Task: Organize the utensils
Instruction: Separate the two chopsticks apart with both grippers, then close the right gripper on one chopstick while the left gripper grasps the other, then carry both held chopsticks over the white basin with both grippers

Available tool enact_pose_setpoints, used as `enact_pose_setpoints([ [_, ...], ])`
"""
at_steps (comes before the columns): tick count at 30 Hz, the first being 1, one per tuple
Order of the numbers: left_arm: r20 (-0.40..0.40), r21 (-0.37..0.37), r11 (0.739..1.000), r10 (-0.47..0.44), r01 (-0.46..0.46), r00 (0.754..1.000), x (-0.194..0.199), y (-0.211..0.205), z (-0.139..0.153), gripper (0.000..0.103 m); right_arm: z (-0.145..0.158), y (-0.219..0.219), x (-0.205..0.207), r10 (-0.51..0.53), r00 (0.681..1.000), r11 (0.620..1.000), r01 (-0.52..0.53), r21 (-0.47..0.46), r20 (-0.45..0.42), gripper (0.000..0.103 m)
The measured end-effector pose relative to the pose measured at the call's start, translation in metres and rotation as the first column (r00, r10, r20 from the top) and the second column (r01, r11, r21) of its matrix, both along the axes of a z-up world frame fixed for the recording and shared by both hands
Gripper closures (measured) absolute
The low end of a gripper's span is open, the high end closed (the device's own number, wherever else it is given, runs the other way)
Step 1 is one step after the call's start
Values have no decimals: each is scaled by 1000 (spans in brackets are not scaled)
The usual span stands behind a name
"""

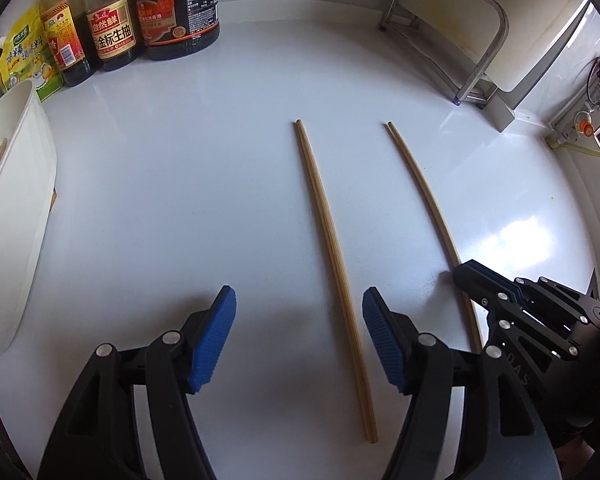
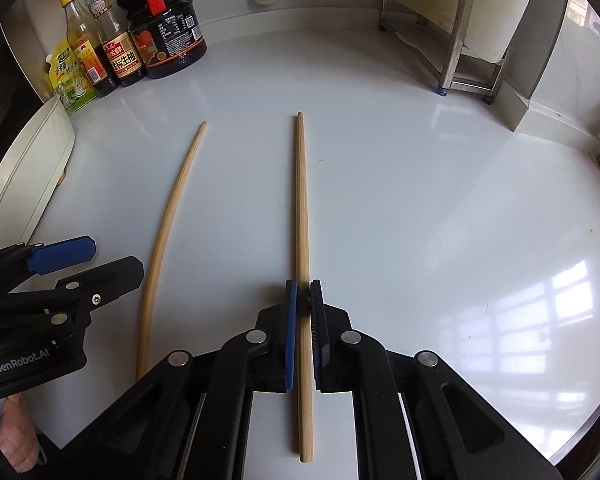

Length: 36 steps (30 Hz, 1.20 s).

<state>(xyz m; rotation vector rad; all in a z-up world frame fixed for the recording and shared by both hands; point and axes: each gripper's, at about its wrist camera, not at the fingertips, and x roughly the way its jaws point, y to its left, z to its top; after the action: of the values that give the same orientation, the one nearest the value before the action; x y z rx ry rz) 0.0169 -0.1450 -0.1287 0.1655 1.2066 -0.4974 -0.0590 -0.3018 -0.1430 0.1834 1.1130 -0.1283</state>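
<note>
Two long wooden chopsticks lie on the white counter. In the left wrist view, one chopstick lies between my open left gripper's blue pads, nearer the right pad. The other chopstick runs under my right gripper. In the right wrist view, my right gripper is shut on that chopstick near its near end. The first chopstick lies to the left, beside my left gripper.
A white container holding more chopsticks stands at the left edge. Sauce bottles and a yellow pouch stand at the back left. A metal rack stands at the back right.
</note>
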Motion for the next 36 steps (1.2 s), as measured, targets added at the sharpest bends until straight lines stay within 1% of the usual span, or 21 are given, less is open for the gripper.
enact_pose_setpoints([
  [1,-5,2,1000,3,-3,1000,0,0,-2,38,0,0,0,1,1000,1000,-1,-3,1,89],
  [3,-5,9,1000,8,-8,1000,0,-2,-4,38,0,1,-1,3,1000,1000,-3,-20,2,86],
  [10,30,37,999,12,-13,999,-1,-8,-7,37,-1,3,1,28,999,998,-28,-57,15,86],
  [12,50,52,999,10,-13,999,-2,-10,-8,38,-1,4,1,33,999,997,-31,-66,24,86],
  [14,76,76,997,-2,-4,997,-4,-14,-8,49,-2,6,1,39,999,996,-36,-79,27,86],
  [15,85,86,996,-10,2,996,-6,-16,-8,60,-2,7,1,42,999,995,-40,-86,28,86],
  [16,91,90,996,-16,8,996,-7,-17,-7,66,-2,8,1,48,998,995,-45,-91,30,88],
  [17,92,86,996,-21,13,996,-8,-18,-7,68,-2,9,2,55,998,995,-52,-90,32,91],
  [18,96,85,996,-25,17,995,-8,-19,-6,76,-2,10,2,60,998,994,-57,-90,32,96],
  [19,100,85,996,-30,21,995,-9,-20,-6,87,-2,10,3,62,998,994,-59,-92,31,96],
  [20,97,79,996,-37,29,995,-10,-21,-6,93,-1,11,3,62,998,994,-59,-92,32,96],
  [21,93,75,997,-41,34,995,-10,-21,-6,95,-1,10,3,59,998,995,-56,-89,33,97],
  [27,33,42,998,-47,46,998,-7,-16,-5,96,4,4,2,15,999,1000,-15,-7,37,97],
  [30,45,34,999,-40,38,998,-4,-9,5,96,17,8,4,14,998,1000,-14,0,53,97],
  [32,58,22,999,-30,29,998,1,-1,16,96,28,12,7,17,997,1000,-18,10,70,97],
  [36,108,6,1000,-5,4,994,11,19,50,96,58,29,15,44,992,999,-47,23,120,97],
])
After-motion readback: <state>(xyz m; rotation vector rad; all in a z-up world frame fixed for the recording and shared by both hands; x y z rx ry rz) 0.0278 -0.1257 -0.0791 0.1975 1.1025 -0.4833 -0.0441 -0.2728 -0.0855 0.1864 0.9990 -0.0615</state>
